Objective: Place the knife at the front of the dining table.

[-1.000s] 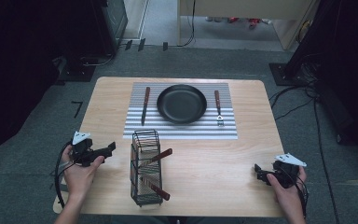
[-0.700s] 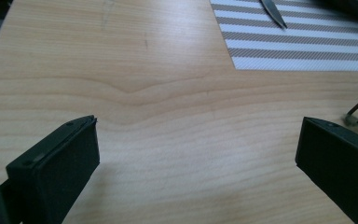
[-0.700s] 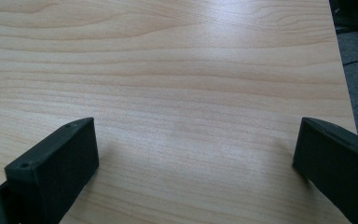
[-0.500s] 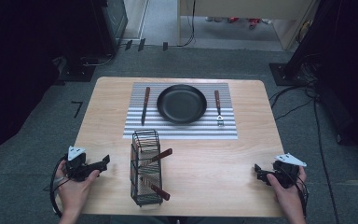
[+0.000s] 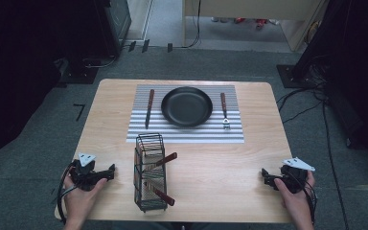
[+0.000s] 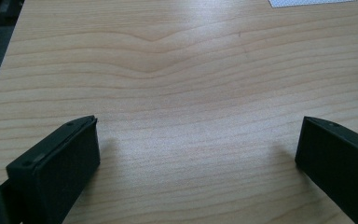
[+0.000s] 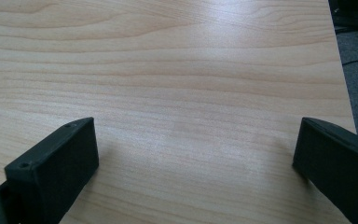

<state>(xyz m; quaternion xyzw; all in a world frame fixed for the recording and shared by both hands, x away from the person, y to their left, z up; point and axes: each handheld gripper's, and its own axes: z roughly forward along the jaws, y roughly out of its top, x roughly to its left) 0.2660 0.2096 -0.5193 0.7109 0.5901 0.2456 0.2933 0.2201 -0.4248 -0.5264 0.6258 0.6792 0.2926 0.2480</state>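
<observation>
Near edge: left gripper and right gripper low over the light wooden table, jaws wide, empty. Between them, nearer the left, a black wire cutlery basket w/ two brown-handled utensils. Farther: striped grey placemat w/ knife, round black plate, fork.

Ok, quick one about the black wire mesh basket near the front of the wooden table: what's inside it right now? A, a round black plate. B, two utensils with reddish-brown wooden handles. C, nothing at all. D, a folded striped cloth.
B: in the high view, two reddish-brown wooden handles poke out of the black wire mesh basket, while the round black plate sits on the striped placemat.
</observation>
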